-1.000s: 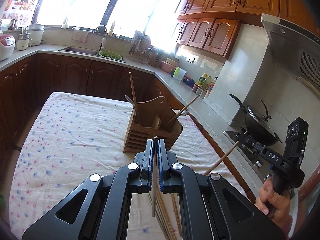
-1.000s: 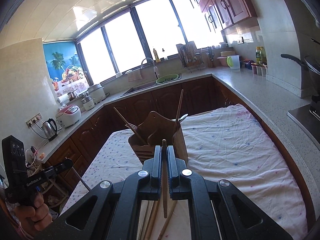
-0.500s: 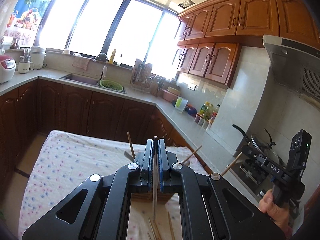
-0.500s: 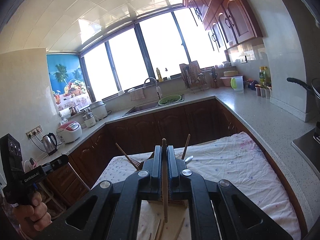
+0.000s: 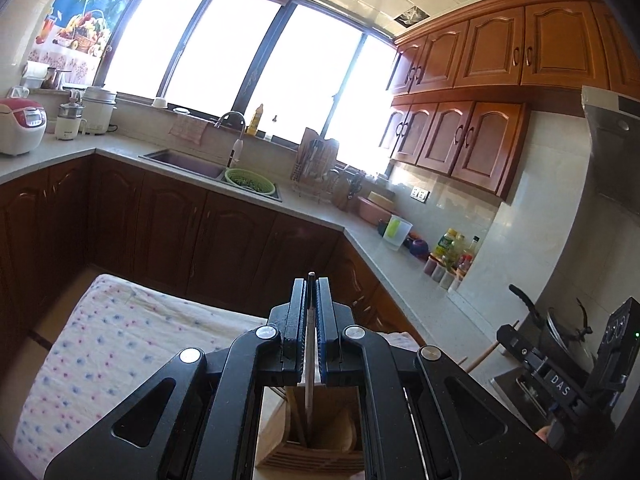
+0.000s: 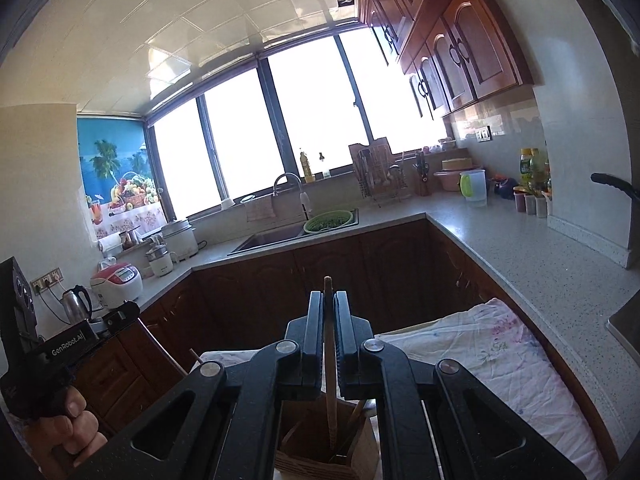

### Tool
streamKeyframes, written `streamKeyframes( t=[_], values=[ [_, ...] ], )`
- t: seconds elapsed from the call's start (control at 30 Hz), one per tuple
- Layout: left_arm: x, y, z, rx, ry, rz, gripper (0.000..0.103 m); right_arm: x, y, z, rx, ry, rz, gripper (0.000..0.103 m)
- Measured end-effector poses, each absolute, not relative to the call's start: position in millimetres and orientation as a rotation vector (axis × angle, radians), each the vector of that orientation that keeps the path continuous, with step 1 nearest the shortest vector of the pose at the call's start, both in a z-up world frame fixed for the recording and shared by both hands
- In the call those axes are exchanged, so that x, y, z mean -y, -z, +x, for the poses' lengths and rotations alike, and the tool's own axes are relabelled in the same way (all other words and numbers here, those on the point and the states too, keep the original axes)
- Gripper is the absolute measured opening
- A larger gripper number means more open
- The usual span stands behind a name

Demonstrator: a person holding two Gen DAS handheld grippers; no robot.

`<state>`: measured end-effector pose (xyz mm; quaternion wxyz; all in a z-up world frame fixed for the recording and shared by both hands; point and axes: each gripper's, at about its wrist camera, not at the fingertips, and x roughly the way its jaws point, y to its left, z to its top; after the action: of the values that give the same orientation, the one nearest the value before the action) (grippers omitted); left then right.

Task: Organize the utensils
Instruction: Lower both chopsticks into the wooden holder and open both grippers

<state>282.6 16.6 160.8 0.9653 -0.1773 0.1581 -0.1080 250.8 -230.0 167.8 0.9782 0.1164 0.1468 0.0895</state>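
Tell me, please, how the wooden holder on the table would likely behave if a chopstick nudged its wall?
The wooden holder looks rigid, so it should not flex. It stands tall and open-topped on a soft cloth, so it may rock or tip. It seems light, holding only a few sticks.

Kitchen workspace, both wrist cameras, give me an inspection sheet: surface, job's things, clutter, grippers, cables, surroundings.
Surface: table under a flowered cloth; only part of it shows.
Job's things: wooden utensil holder below both grippers, sticks already in it; one chopstick in the left gripper, another chopstick in the right, both hanging over the holder.
Clutter: nothing seen on the visible cloth.
Grippers: left gripper shut on its chopstick; right gripper shut on its chopstick.
Cables: cords at the wall socket behind the kettle.
Surroundings: sink, green colander, rice cooker, wok on the stove.
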Motion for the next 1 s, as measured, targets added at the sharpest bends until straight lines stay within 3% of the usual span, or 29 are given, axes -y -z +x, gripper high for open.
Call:
streamKeyframes(
  t=[0.4,1.0],
  values=[
    [-3.0,-97.4,305.7,-0.440,0.211,-0.359,0.004,236.1,-112.3,270.4,-0.378,-0.142,0.262,0.006],
    [3.4,-99.6,310.1,-0.473,0.214,-0.323,0.005,242.8,-103.4,281.5,-0.433,-0.140,0.312,0.006]
  ],
)
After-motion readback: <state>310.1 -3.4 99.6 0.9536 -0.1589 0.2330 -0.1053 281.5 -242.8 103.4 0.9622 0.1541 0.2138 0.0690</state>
